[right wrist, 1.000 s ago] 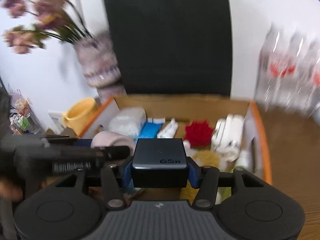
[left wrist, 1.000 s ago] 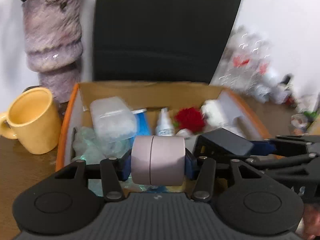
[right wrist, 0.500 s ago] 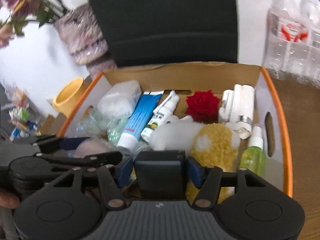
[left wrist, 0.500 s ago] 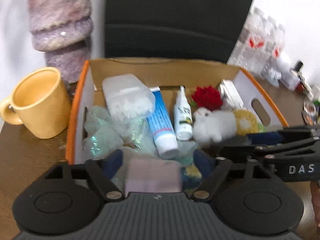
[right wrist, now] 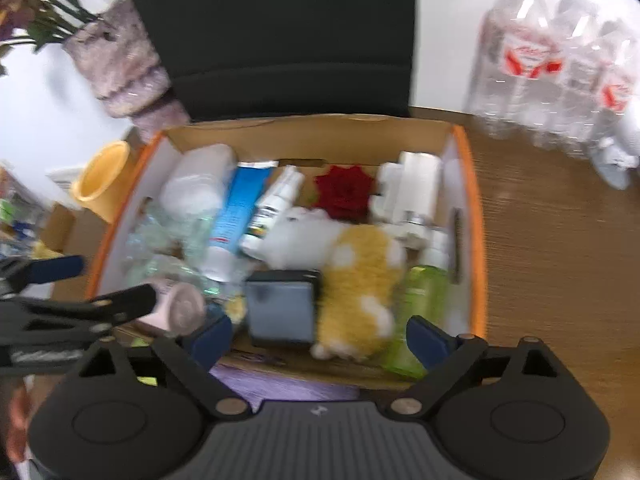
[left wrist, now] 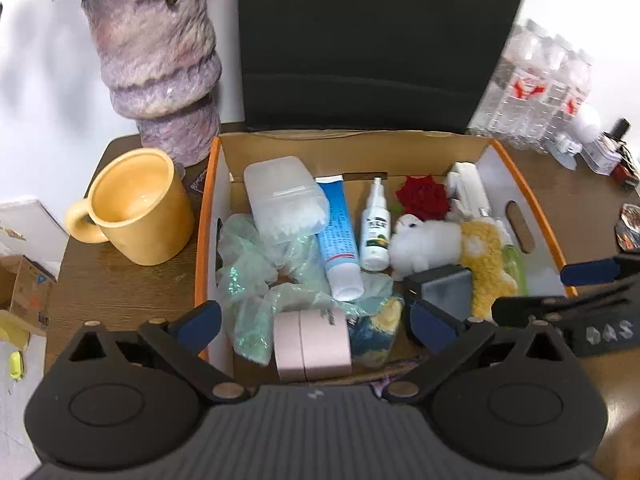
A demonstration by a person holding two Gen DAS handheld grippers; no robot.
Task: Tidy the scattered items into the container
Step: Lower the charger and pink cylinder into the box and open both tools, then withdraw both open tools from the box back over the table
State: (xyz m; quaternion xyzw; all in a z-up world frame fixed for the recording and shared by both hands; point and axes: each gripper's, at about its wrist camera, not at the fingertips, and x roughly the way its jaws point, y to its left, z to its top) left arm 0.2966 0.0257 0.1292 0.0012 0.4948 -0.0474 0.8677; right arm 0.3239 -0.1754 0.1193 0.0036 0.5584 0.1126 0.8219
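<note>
The orange-rimmed cardboard box [left wrist: 202, 240] [right wrist: 478, 240] holds a tube, a spray bottle, a red rose, plush toys and more. A pink round case [left wrist: 312, 344] [right wrist: 176, 312] lies on its side at the box's near edge. My left gripper [left wrist: 316, 322] hangs above it, jaws opening wide and clear of the case. A dark charger block [right wrist: 280, 308] [left wrist: 444, 292] rests beside the yellow plush. My right gripper [right wrist: 320, 338] is over it, jaws opening, pads off the block.
A yellow mug [left wrist: 136, 208] and a furry purple vase [left wrist: 160, 60] stand left of the box. A black chair back [left wrist: 360, 40] rises behind it. Water bottles [right wrist: 560, 60] and small clutter sit on the wooden table to the right.
Both grippers spread their jaws and lifted a little. The pink case dropped from the left one and the charger from the right one into the box.
</note>
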